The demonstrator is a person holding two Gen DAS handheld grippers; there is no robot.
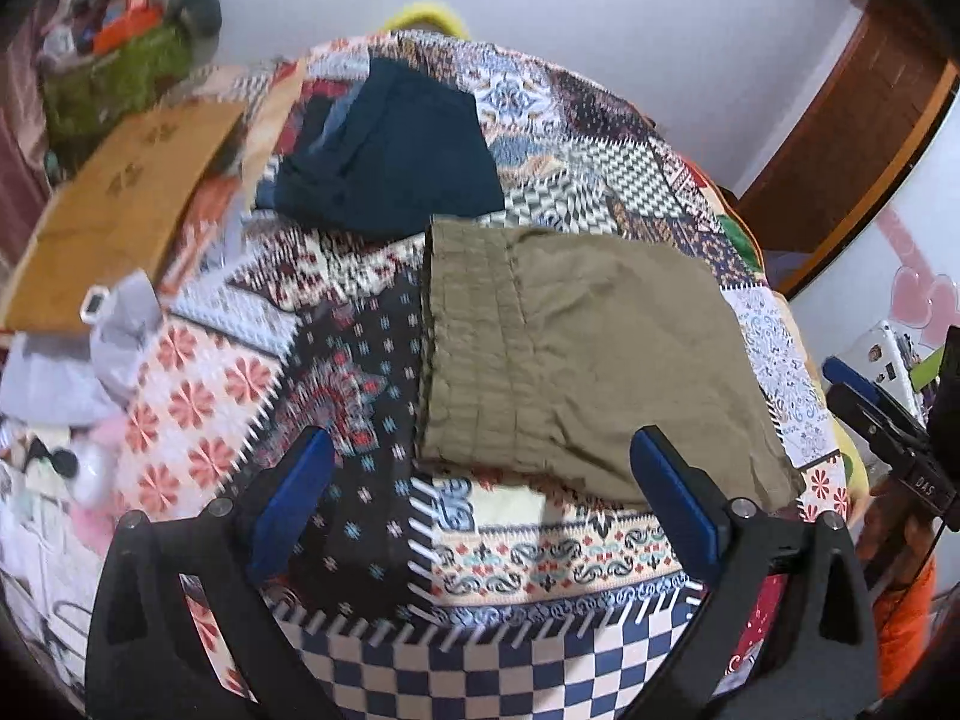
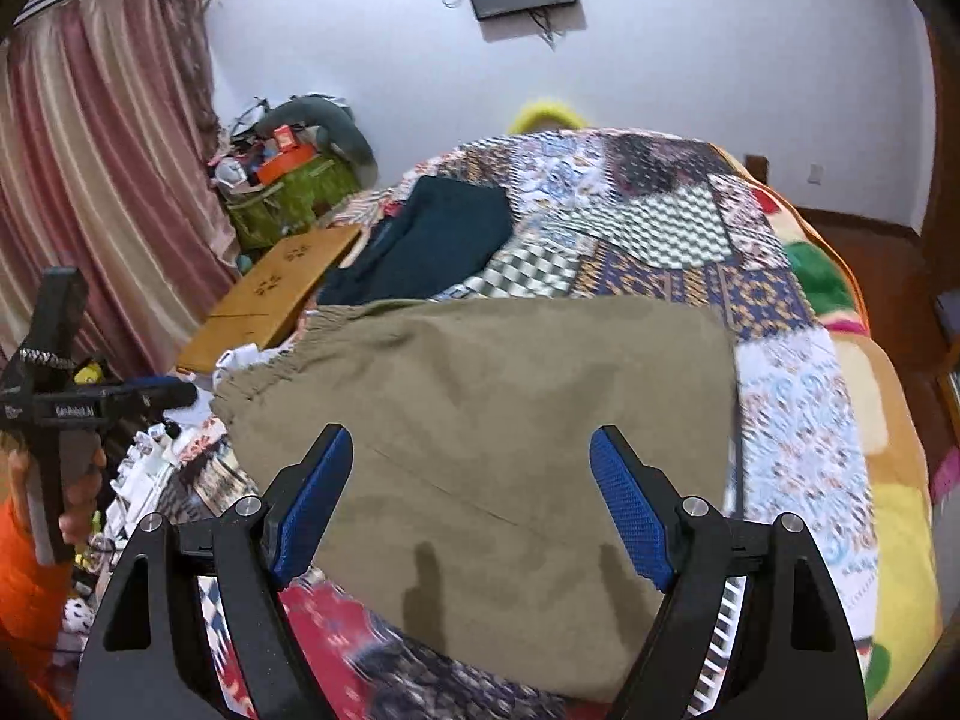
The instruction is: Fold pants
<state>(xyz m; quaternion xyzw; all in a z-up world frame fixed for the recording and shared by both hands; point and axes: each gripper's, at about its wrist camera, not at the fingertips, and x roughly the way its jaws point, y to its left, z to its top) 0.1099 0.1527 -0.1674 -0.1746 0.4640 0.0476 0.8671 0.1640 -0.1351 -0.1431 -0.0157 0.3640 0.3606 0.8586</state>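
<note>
Lying folded, olive pants — both grippers spread wide, clear above.

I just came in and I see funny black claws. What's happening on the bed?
A person is folding pants using a gripper in each hand. The olive pants lie folded into a flat rectangle on the patchwork quilt. The left gripper and right gripper are both open, holding nothing, above the near edge. A dark teal garment lies folded farther back.
</note>
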